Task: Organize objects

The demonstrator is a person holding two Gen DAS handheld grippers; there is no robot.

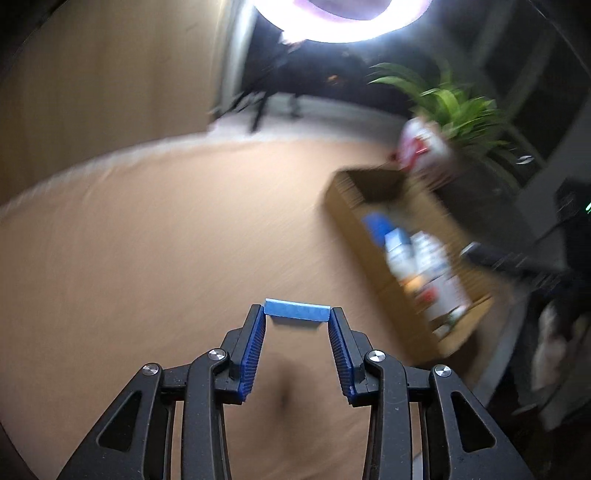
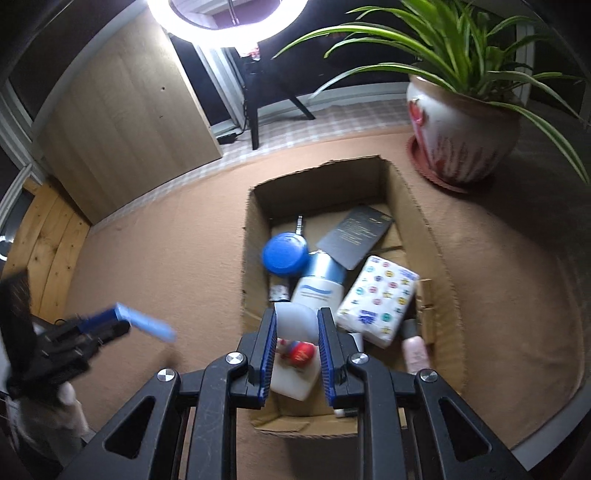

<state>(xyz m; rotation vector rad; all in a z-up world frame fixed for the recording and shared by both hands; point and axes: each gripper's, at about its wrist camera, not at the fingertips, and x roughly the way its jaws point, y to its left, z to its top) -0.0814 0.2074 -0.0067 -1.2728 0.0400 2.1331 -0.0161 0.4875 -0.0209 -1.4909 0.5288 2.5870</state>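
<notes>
Two claws are in your hands, and only one of them carries anything. Your left gripper (image 1: 297, 314) is clamped on a small blue block (image 1: 296, 309), pinched by its ends between the tips of the ribbed blue pads (image 1: 255, 343), so the jaws stand about a block-length apart with the block bridging them above the brown carpet (image 1: 166, 240); the right wrist view shows the same gripper (image 2: 125, 325) off to the left of the cardboard box (image 2: 428, 236), apart from it, with the block (image 2: 146, 321) jutting toward the box. That left view is motion-blurred, so the box (image 1: 347, 221) and its contents are only smears there. Your right gripper (image 2: 297, 321) hangs over the near end of the box with its jaws parted and nothing between them; seen through the gap lie a translucent white cap (image 2: 297, 321) and, nearer you, a white container with a red mark (image 2: 295, 369). Farther in the box lie a white bottle with a silver-blue collar (image 2: 319, 284), a round blue lid (image 2: 284, 254), a patterned tissue pack (image 2: 378, 299), a dark card (image 2: 354, 236), a wooden clothespin (image 2: 426, 299) along the right wall and a pink bottle (image 2: 417, 350). Beyond the box stand a potted plant (image 2: 458, 136) and a ring light (image 2: 229, 18).
</notes>
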